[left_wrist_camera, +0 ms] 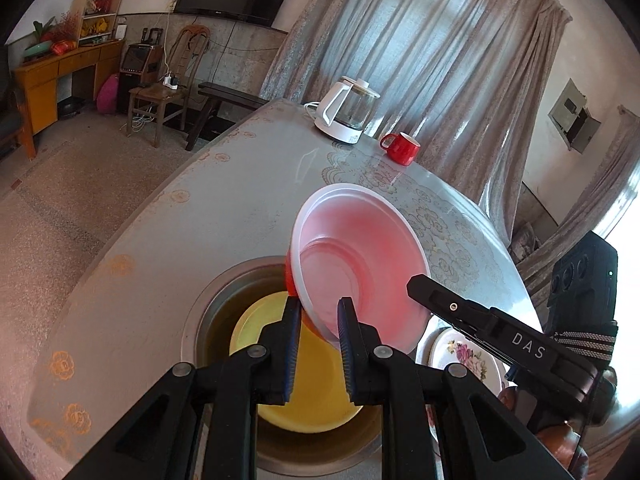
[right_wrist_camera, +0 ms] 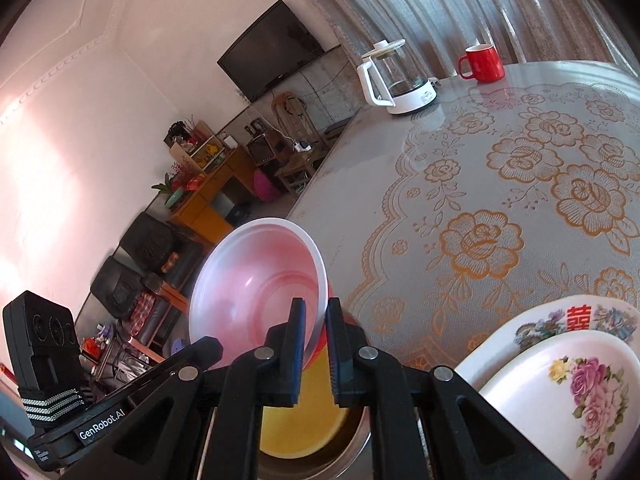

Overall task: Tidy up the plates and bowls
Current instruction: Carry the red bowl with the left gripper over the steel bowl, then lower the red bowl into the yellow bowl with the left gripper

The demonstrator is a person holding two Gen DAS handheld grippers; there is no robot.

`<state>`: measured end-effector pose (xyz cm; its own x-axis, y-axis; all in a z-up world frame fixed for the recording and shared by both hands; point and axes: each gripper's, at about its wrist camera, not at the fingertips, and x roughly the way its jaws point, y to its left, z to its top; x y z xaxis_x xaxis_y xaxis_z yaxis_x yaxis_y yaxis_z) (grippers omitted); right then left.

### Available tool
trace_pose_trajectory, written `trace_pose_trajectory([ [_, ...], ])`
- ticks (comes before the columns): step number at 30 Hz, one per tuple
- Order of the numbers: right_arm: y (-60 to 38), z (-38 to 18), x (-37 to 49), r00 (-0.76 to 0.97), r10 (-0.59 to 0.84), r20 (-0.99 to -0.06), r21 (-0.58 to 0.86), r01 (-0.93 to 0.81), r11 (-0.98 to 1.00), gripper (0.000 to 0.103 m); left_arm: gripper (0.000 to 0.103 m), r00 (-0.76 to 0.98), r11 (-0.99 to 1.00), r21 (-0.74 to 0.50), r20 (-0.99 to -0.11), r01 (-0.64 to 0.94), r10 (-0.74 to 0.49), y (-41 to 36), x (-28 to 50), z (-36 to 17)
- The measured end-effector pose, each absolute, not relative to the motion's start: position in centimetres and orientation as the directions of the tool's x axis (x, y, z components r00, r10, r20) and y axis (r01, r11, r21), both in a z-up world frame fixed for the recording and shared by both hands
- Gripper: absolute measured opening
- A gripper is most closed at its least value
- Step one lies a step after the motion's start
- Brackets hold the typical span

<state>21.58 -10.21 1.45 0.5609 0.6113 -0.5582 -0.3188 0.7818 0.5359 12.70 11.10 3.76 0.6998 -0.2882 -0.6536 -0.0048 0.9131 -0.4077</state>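
The pink bowl (left_wrist_camera: 356, 256) hangs tilted over the steel basin (left_wrist_camera: 208, 300), its rim pinched on one side by the left gripper (left_wrist_camera: 319, 344) and on the other by the right gripper (right_wrist_camera: 316, 350), both clamped tight. Inside the basin a yellow plate (left_wrist_camera: 280, 360) already lies flat. Just beside the basin, the flowered plates (right_wrist_camera: 560, 384) look unsorted, so plenty remains.

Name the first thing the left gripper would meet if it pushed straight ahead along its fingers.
Probably the yellow bowl in the metal basin, just below the pink bowl the left gripper grips; depth is unclear.
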Motion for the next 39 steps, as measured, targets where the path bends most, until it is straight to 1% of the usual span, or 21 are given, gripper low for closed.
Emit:
trace_pose_trajectory([
  [11, -8.5, -0.8, 19.1, 0.495, 0.603, -0.625, 0.517, -0.316, 0.796, 0.009, 0.018, 0.671, 0.886, -0.46, -0.673, -0.048, -0.313, 12.5, 9.7, 1.4],
  [24, -8.2, -1.8, 17.8, 0.482, 0.575, -0.661, 0.486, -0.31, 0.817, 0.01, 0.018, 0.639, 0.88, -0.471, -0.694, -0.055, -0.332, 12.2, 9.6, -0.1],
  [27, -8.4, -2.0, 17.7, 0.474, 0.573, -0.668, 0.486, -0.305, 0.819, 0.012, 0.019, 0.631, 0.874, -0.482, -0.697, -0.062, -0.339, 12.3, 9.6, -0.4],
  [30, -8.2, -2.2, 17.7, 0.471, 0.562, -0.68, 0.473, -0.304, 0.827, 0.012, 0.019, 0.638, 0.882, -0.467, -0.697, -0.059, -0.327, 12.0, 9.5, -0.2],
  [37, -7.7, -2.4, 17.2, 0.473, 0.564, -0.677, 0.459, -0.327, 0.826, 0.02, 0.021, 0.651, 0.908, -0.416, -0.705, -0.057, -0.282, 11.6, 9.1, -0.3],
  [39, -7.7, -2.4, 17.0, 0.475, 0.561, -0.677, 0.452, -0.333, 0.828, 0.02, 0.022, 0.654, 0.91, -0.41, -0.703, -0.055, -0.278, 11.5, 9.1, -0.4],
])
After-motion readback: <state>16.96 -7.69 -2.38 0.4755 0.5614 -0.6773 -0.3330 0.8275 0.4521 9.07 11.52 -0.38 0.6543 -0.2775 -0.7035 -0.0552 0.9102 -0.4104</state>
